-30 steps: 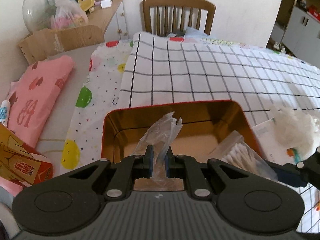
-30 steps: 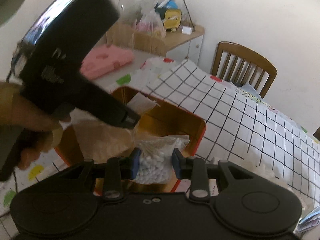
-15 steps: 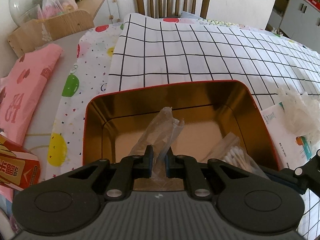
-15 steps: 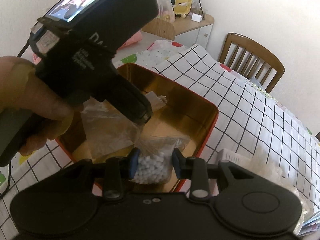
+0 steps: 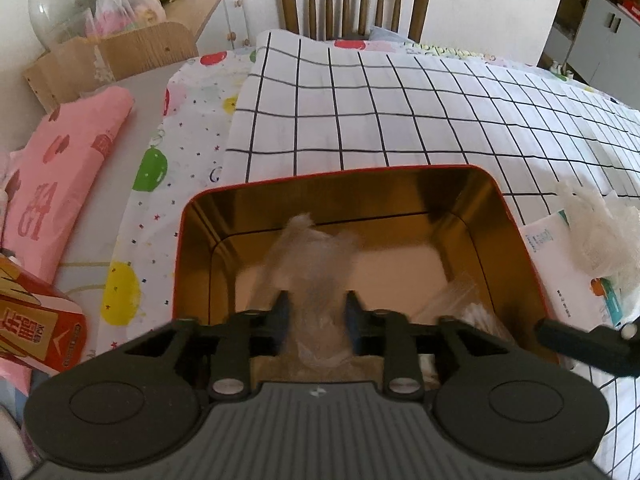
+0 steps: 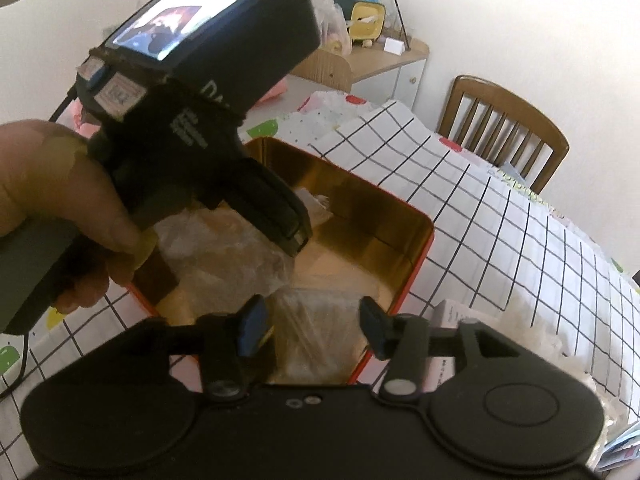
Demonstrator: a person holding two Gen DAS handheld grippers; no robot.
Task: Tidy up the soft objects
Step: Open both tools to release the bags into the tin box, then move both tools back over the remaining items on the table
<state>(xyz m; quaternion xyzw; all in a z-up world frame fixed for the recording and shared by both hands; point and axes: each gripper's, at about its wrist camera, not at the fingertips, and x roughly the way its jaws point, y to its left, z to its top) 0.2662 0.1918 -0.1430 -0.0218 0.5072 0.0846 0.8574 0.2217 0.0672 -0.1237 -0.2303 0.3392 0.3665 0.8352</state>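
Note:
A red tin (image 5: 516, 240) with a gold inside sits on the checked cloth; it also shows in the right wrist view (image 6: 416, 256). My left gripper (image 5: 314, 312) is open over the tin, and a blurred clear plastic bag (image 5: 316, 256) sits between its fingers. My right gripper (image 6: 308, 322) is open above the tin's near corner. A clear bag of cotton swabs (image 6: 316, 332) lies in the tin below it; it also shows in the left wrist view (image 5: 464, 312). The left gripper's body (image 6: 192, 92) fills the left of the right wrist view.
A white fluffy wad (image 5: 600, 232) lies on a printed packet (image 5: 556, 264) right of the tin. A red carton (image 5: 36, 324) and a pink folded cloth (image 5: 60, 168) lie at the left. A wooden chair (image 5: 354, 0) stands behind the table.
Both grippers have opened. The left let go of the clear plastic bag, now blurred over the tin. The right let go of the cotton swab bag, which dropped into the tin.

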